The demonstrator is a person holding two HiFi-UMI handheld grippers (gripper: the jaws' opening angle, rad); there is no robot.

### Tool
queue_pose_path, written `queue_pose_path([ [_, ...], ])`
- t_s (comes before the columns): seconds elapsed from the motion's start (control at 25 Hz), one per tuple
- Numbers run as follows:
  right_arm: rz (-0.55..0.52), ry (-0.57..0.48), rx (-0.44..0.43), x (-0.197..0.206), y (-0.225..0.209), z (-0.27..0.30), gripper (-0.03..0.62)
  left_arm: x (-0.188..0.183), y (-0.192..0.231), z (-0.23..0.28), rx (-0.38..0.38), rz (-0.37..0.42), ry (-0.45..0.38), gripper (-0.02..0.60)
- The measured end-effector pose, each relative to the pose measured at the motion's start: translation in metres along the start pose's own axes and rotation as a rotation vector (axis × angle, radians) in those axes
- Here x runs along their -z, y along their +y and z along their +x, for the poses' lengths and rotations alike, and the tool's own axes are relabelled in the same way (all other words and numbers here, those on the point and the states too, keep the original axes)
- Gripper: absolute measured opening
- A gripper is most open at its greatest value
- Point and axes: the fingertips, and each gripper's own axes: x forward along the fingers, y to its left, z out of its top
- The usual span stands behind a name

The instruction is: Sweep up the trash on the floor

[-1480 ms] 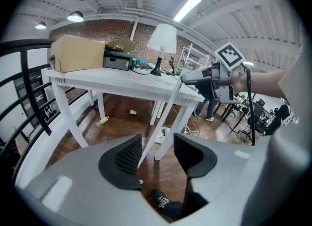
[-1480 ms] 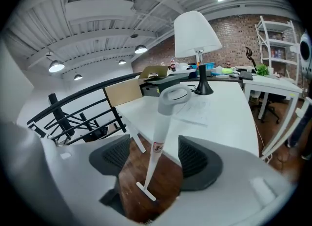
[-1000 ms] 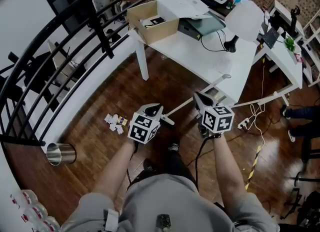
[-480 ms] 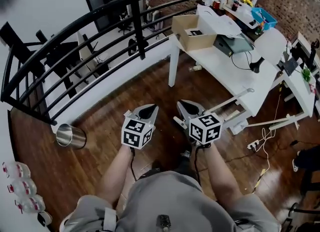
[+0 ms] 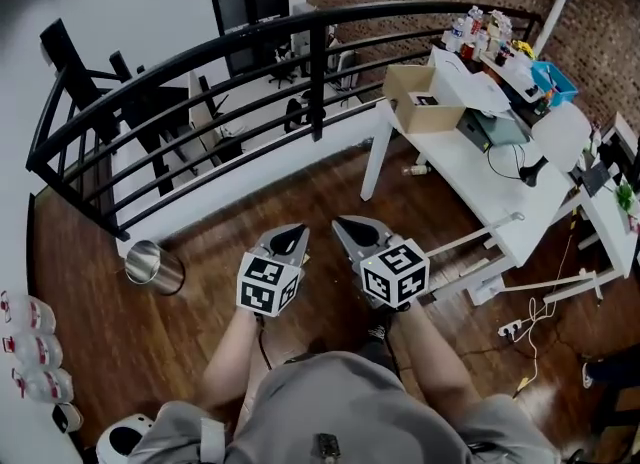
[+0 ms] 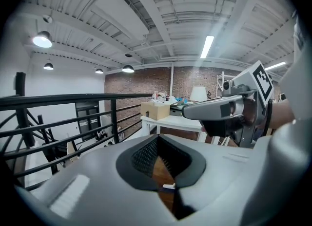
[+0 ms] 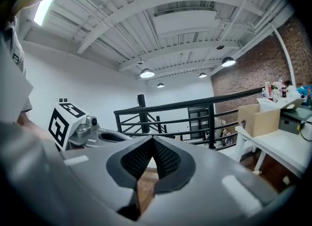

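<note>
**Grippers closed and empty above the floor**

Left gripper [image 5: 290, 239] and right gripper [image 5: 350, 228] are held side by side over the wooden floor [image 5: 230, 214], each with its jaws pressed together on nothing. A small pale item [image 5: 415, 169] lies on the floor under the white table [image 5: 470, 167], at 1 o'clock from the right gripper and well apart; whether it is trash cannot be told. A metal bin [image 5: 155, 267] sits at 9 o'clock from the left gripper.
</note>
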Motion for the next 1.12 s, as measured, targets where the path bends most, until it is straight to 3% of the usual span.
queue_pose_path([
  [1.12,-0.054,-0.027,-0.024,-0.029,0.014,0.018,0.0,-0.035,0.013,-0.018,-0.042,-0.001,-0.098,0.008],
])
